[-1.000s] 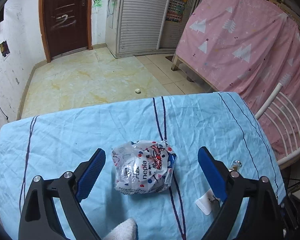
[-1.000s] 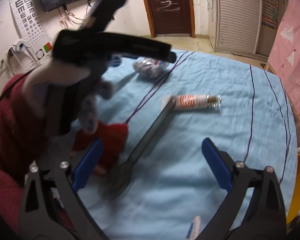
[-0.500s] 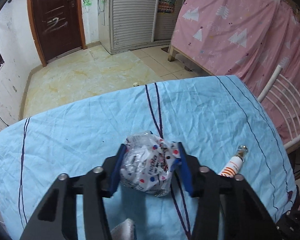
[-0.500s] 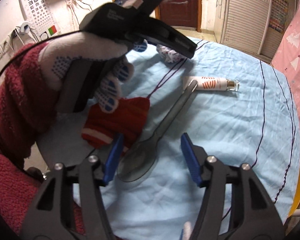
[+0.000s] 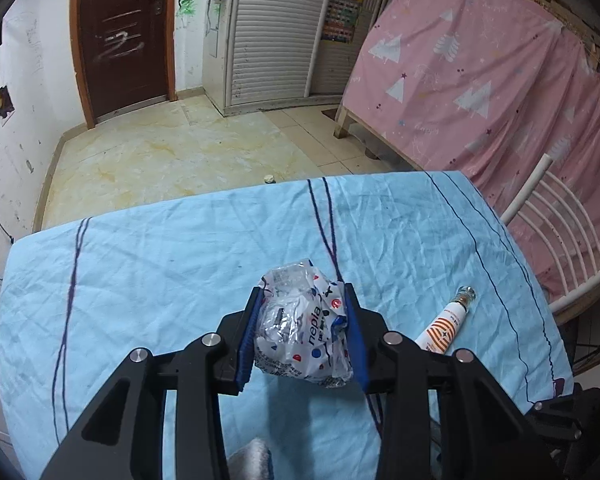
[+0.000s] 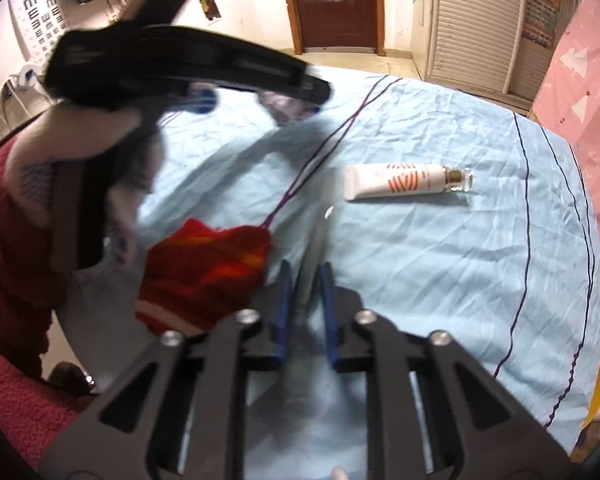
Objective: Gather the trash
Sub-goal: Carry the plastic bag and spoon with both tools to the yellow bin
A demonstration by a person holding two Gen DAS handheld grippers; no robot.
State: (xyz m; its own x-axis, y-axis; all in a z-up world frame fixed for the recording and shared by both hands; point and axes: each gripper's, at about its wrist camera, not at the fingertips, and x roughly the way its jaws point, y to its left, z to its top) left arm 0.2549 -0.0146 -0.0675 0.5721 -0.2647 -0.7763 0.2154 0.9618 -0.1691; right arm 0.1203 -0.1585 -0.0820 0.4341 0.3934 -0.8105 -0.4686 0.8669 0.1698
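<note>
My left gripper (image 5: 302,336) is shut on a crumpled white plastic wrapper (image 5: 300,332) with red and blue dots, held just above the light blue tablecloth (image 5: 160,264). In the right wrist view the left gripper (image 6: 296,104) shows blurred at the upper left with the wrapper (image 6: 278,104) in it. My right gripper (image 6: 305,296) is shut on the handle of a grey metal spoon (image 6: 314,248) that lies on the cloth. A white tube with orange stripes (image 6: 404,180) lies to the right of the spoon, and shows in the left wrist view (image 5: 446,322) too.
A red and orange knitted cloth (image 6: 204,272) lies left of the spoon. A white metal chair back (image 5: 560,232) stands at the table's right edge. A pink curtain (image 5: 500,80) hangs beyond. The person's red sleeve (image 6: 8,240) fills the left of the right wrist view.
Both grippers closed: the left one on the wrapper, which it lifted slightly, the right one moved forward and shut on the spoon's handle.
</note>
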